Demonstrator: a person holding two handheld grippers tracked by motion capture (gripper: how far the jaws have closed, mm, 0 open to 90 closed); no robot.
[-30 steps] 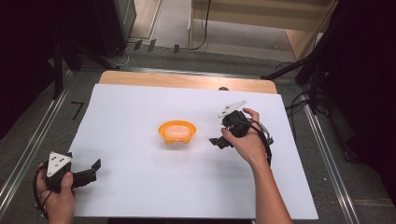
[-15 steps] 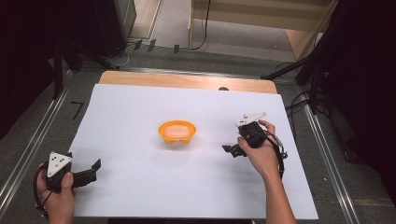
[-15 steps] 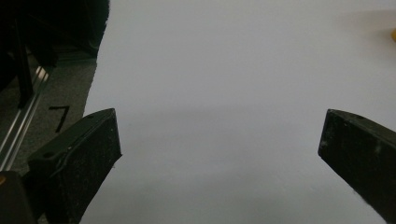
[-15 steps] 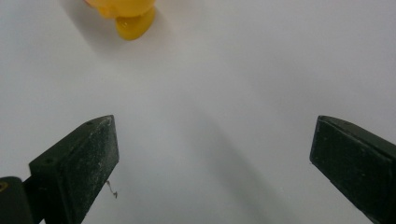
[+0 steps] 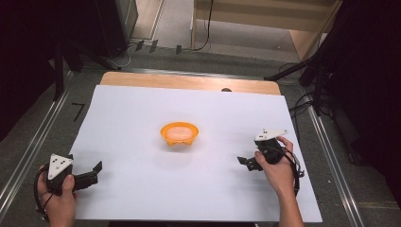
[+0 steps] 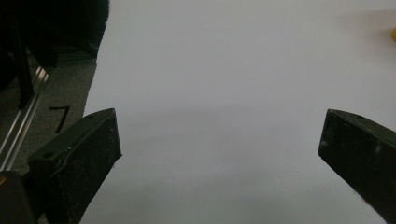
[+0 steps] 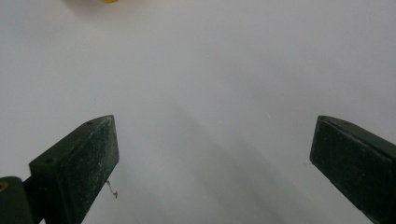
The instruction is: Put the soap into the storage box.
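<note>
An orange bowl (image 5: pixel 179 134) with a pale round thing inside it sits in the middle of the white sheet (image 5: pixel 142 104) in the high view. My right gripper (image 5: pixel 243 161) rests low at the right side of the sheet, to the bowl's right and nearer the person, open and empty. In the right gripper view its jaws stand wide apart (image 7: pixel 210 154) over bare white, with an edge of the bowl (image 7: pixel 109 1) at the top. My left gripper (image 5: pixel 97 169) lies at the sheet's near left corner, open, with its jaws spread (image 6: pixel 219 140) over white.
The white sheet covers a wooden table (image 5: pixel 189 81) whose far edge shows. Metal rails (image 5: pixel 28 156) run along both sides. Cables and dark stands (image 5: pixel 302 71) lie on the floor beyond. A sliver of the orange bowl (image 6: pixel 393 34) shows at the left gripper view's right edge.
My right gripper has drawn back from beside the bowl, rightwards and towards the person, and come lower over the sheet. The left gripper and the bowl have stayed where they were.
</note>
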